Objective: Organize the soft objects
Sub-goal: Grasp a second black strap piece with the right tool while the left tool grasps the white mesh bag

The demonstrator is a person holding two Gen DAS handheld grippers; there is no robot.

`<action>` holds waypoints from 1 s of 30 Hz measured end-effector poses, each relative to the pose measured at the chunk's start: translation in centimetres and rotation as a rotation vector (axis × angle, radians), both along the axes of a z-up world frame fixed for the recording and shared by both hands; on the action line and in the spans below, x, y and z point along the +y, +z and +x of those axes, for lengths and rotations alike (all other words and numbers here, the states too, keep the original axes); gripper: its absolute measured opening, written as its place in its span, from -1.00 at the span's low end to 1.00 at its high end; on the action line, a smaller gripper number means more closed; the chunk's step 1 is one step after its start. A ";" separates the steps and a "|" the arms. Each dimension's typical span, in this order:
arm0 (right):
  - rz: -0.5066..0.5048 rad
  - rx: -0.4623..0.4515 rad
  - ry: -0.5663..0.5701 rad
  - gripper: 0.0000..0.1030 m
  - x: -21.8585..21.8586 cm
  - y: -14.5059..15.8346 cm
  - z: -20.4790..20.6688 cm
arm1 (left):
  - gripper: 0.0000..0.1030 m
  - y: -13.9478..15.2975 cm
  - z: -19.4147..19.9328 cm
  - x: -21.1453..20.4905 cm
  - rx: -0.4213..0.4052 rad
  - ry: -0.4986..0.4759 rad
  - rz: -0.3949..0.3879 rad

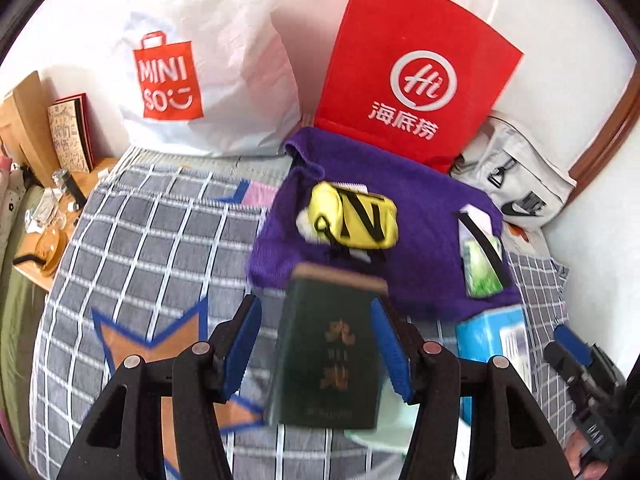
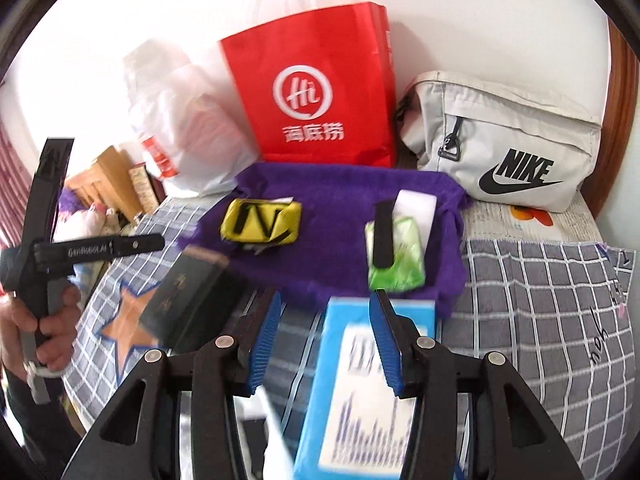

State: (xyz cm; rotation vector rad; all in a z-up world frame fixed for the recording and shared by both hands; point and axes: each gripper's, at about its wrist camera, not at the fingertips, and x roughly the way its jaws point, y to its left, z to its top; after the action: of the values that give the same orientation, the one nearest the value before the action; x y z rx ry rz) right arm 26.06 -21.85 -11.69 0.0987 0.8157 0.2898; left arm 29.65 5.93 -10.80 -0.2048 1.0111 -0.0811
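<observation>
A purple cloth bag (image 1: 420, 248) lies on the checked bed; it also shows in the right wrist view (image 2: 340, 248). On it sit a yellow pouch (image 1: 356, 220) (image 2: 262, 222) and a green tissue pack (image 1: 482, 268) (image 2: 396, 260) under a black strap. A dark green book (image 1: 328, 352) (image 2: 188, 300) is blurred between the open jaws of my left gripper (image 1: 316, 344); the pads do not touch it. My right gripper (image 2: 324, 340) is open over a light blue book (image 2: 368, 384) (image 1: 492, 336).
A red paper bag (image 1: 416, 68) (image 2: 316, 88), a white Miniso plastic bag (image 1: 192, 64) and a grey Nike bag (image 2: 504, 148) stand at the wall behind. A cluttered wooden bedside table (image 1: 44, 216) is at the left.
</observation>
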 end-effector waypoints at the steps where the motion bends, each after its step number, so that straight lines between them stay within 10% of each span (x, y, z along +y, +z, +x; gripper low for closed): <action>1: -0.009 -0.002 0.008 -0.13 0.3 -0.1 -0.8 | 0.06 0.1 -0.6 0.1 -0.001 0.001 -0.001; 5: 0.001 0.002 0.062 -0.57 1.5 -0.9 -4.3 | 0.06 0.0 -3.2 0.3 -0.003 0.003 -0.022; 30: -0.161 0.149 0.156 -0.57 7.1 -10.6 -7.0 | 0.06 -5.8 -10.8 1.0 0.031 -0.031 -0.117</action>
State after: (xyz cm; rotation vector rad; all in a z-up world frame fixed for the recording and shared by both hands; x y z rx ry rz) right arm 19.09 -14.71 -22.33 -0.0960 0.9943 0.3651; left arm 18.87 6.88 -16.61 -0.2980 1.0409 -0.1663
